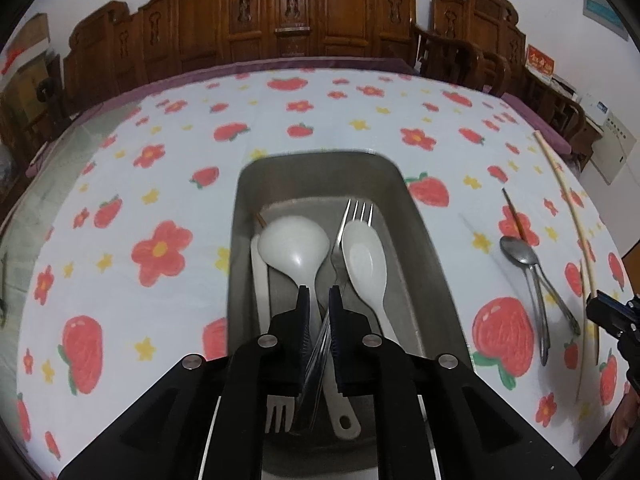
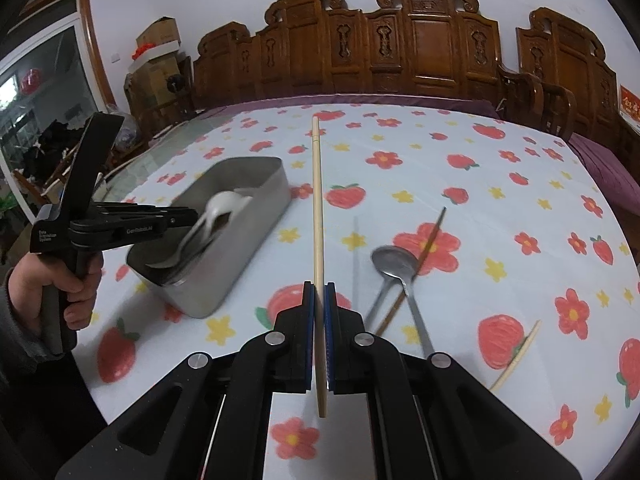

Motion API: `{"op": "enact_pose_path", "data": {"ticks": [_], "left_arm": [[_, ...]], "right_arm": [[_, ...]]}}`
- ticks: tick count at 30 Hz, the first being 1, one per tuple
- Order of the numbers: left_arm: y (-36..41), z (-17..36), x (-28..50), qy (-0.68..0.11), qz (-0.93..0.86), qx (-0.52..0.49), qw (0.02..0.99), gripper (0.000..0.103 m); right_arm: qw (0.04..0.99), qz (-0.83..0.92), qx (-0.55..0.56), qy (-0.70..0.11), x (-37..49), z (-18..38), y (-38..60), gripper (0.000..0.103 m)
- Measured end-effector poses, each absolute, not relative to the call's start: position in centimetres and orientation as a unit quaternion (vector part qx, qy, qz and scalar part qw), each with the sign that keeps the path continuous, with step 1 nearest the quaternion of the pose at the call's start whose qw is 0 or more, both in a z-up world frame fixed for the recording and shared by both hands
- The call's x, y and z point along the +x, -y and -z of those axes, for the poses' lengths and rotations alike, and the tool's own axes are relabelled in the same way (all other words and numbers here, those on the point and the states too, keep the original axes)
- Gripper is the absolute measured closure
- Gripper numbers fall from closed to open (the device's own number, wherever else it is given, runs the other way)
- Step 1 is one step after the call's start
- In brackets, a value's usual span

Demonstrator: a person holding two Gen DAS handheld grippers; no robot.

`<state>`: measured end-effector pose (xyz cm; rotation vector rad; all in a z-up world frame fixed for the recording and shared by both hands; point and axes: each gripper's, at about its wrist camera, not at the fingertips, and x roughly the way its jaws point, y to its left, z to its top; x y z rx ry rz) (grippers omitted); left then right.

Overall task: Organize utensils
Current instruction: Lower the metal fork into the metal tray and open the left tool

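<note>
While the left gripper hangs over the metal tray, the right gripper clamps a pale chopstick.

Left fingers stand narrowly parted around a metal fork's handle above the tray, which holds a white ladle and a white rice spoon; whether they pinch it I cannot tell. On the flowered tablecloth lie two metal spoons, a dark chopstick and another pale one, right of the tray.
</note>
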<state>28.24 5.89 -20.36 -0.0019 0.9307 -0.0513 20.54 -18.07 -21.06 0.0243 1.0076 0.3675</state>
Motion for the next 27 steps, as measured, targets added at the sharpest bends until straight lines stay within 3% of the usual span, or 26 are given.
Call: {"op": "enact_pose_path", "data": {"ticks": [10,16,23,27], "left_arm": [[-6.7,17.3,26.9,-0.401,0.033,-0.008,0.915,0.070],[-7.3,16.3,26.5,-0.386,0.031,-0.011,0.922,0.046],[-8.7,15.1,26.1,-0.362,0.025,-0.017,0.932,0.011],[-9.5,14.7,25.9,-0.357,0.024,-0.017,0.934,0.008]], "right_arm": [[0.855,-0.182,0.003,-0.485,21.1,20.0,15.3,0.097],[0.852,-0.185,0.002,-0.489,21.8,19.6,13.3,0.097],[0.847,-0.195,-0.003,-0.494,22.7,19.8,11.2,0.097],[0.845,-0.201,-0.003,-0.496,23.2,19.9,10.1,0.097]]}}
